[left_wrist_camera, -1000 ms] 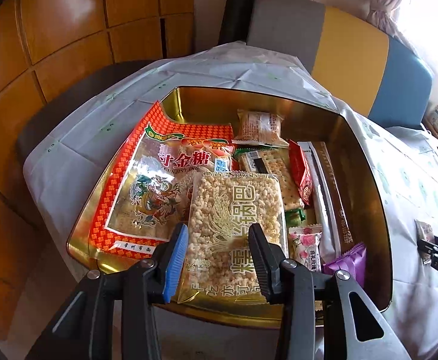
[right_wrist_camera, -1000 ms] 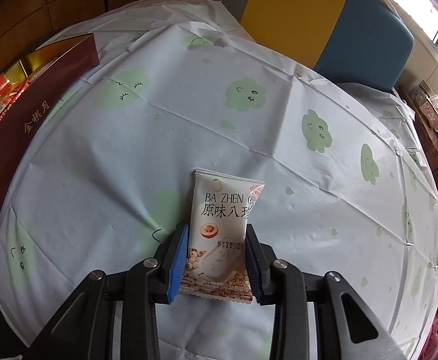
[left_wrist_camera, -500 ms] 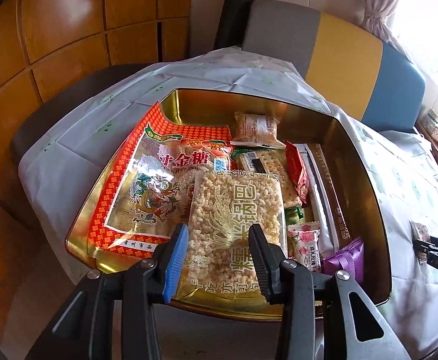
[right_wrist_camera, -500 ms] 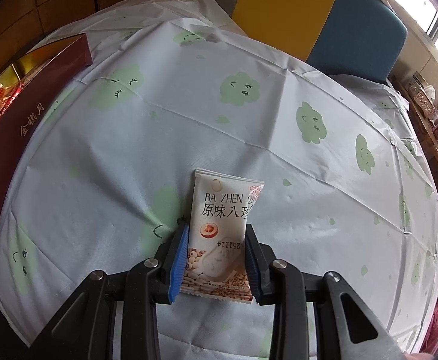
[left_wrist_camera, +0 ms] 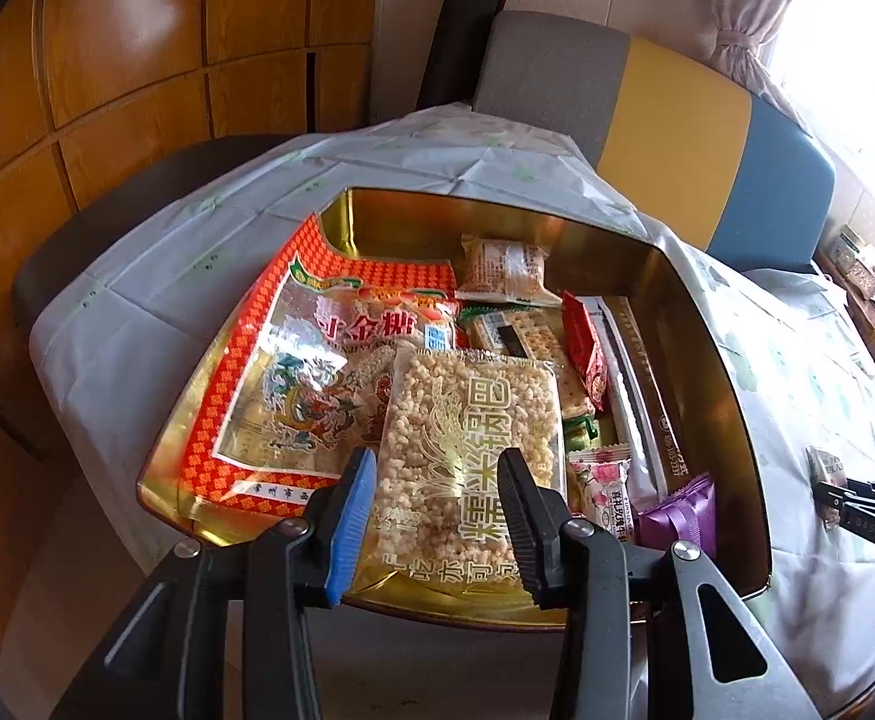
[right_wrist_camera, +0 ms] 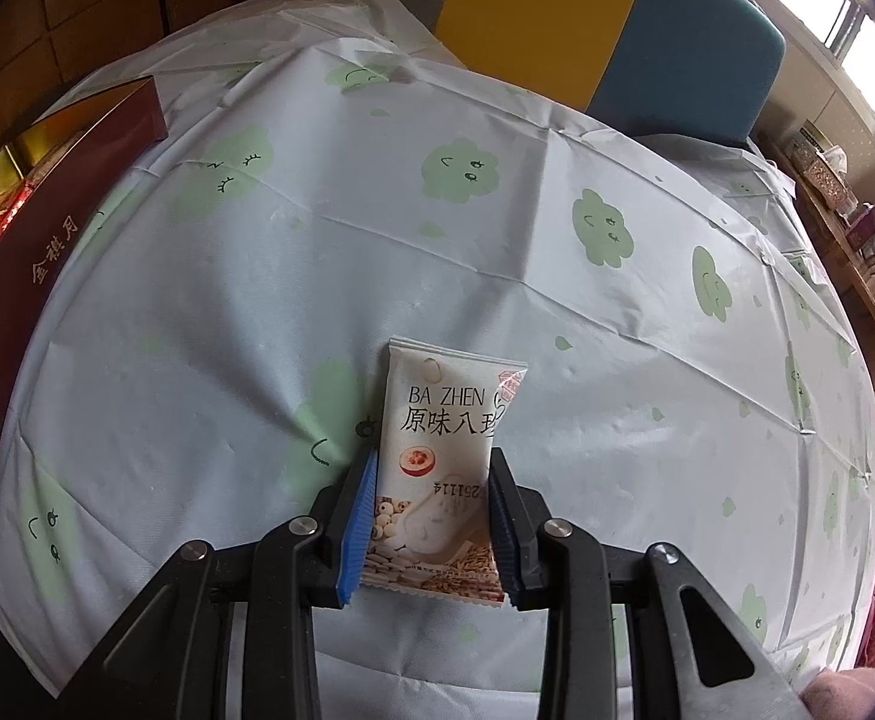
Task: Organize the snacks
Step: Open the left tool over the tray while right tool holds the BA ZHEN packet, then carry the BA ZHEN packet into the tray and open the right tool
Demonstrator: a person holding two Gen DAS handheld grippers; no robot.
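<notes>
Snack sorting at a gold tin, both wrist views.
Right gripper (right_wrist_camera: 430, 525) clamps a white snack packet (right_wrist_camera: 443, 468) by its sides above the patterned tablecloth (right_wrist_camera: 557, 300); left gripper (left_wrist_camera: 437, 516), jaws parted and grasping nothing, hangs over the puffed-rice pack (left_wrist_camera: 467, 438) lying in the gold tin (left_wrist_camera: 725, 384) among other snacks.

Domestic dining area. A table under a white tablecloth (right_wrist_camera: 497, 252) printed with green cloud faces; cushioned chairs (left_wrist_camera: 665, 114) in grey, yellow and blue at its far side; wood-panelled wall (left_wrist_camera: 137, 60) left; curtained window (left_wrist_camera: 737, 42) far right.
</notes>
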